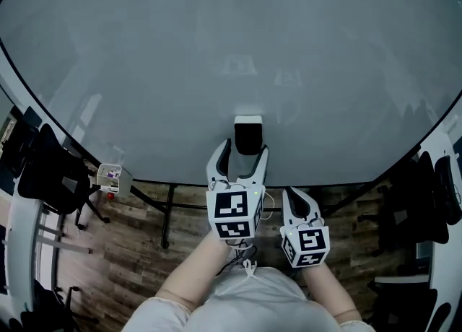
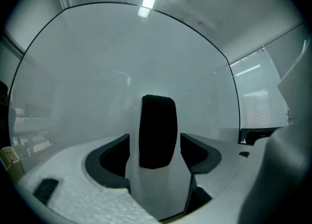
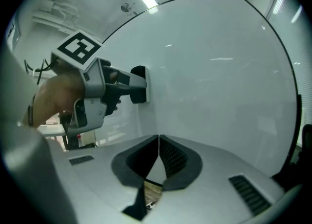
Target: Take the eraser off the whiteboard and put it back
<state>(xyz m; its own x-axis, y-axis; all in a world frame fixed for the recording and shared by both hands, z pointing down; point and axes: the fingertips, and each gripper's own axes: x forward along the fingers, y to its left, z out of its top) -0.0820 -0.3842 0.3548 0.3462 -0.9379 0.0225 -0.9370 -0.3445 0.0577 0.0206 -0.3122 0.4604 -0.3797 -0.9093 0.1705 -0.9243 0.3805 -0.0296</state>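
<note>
The eraser (image 1: 247, 136), with a black back and a white body, sticks to the whiteboard (image 1: 216, 56) near its lower edge. My left gripper (image 1: 243, 152) points level at the board and is open, its jaws standing either side of the eraser. In the left gripper view the eraser (image 2: 158, 130) stands upright between the dark pads (image 2: 113, 158), with a thin gap on the left side. My right gripper (image 1: 296, 198) hangs back to the right, away from the board. It (image 3: 158, 142) is shut on nothing. The right gripper view shows the left gripper (image 3: 132, 89) at the eraser (image 3: 145, 79).
Black office chairs stand at the left (image 1: 50, 172) and right (image 1: 433, 193) ends of the board. A small white device (image 1: 113, 177) sits by the board's lower left edge. Black stand bars (image 1: 167, 215) cross over the wooden floor (image 1: 137, 258) below.
</note>
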